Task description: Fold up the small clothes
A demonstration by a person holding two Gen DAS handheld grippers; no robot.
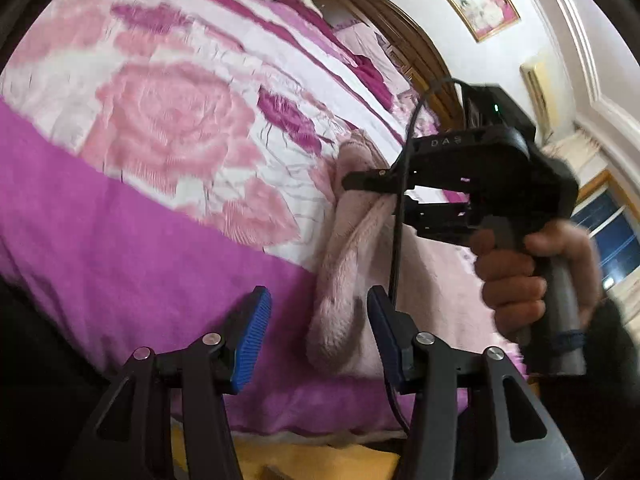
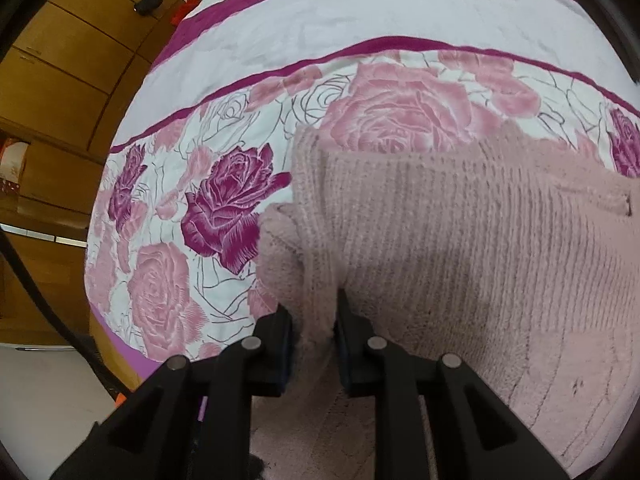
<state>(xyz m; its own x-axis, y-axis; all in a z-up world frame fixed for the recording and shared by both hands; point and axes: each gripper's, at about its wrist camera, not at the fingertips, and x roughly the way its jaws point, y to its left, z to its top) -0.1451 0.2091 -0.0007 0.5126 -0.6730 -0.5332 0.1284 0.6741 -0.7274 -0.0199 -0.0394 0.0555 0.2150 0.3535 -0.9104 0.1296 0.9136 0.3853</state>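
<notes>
A fluffy pale pink knitted garment (image 2: 460, 232) lies on the rose-patterned bedspread (image 2: 224, 200). My right gripper (image 2: 314, 344) is shut on a bunched edge of the garment and lifts it off the bed. In the left wrist view the right gripper (image 1: 362, 184) shows from the side, pinching the pink garment (image 1: 348, 264), which hangs down from it. My left gripper (image 1: 316, 320) is open with its blue pads apart. The hanging fold of the garment lies just ahead of it, between the fingers' lines, not gripped.
The bed's purple border (image 1: 120, 248) runs along its near edge. A wooden headboard (image 1: 400, 28) and a framed picture (image 1: 482, 6) stand behind the bed. A wooden wardrobe (image 2: 68, 80) stands to the left of the bed. A window (image 1: 612, 232) is at the right.
</notes>
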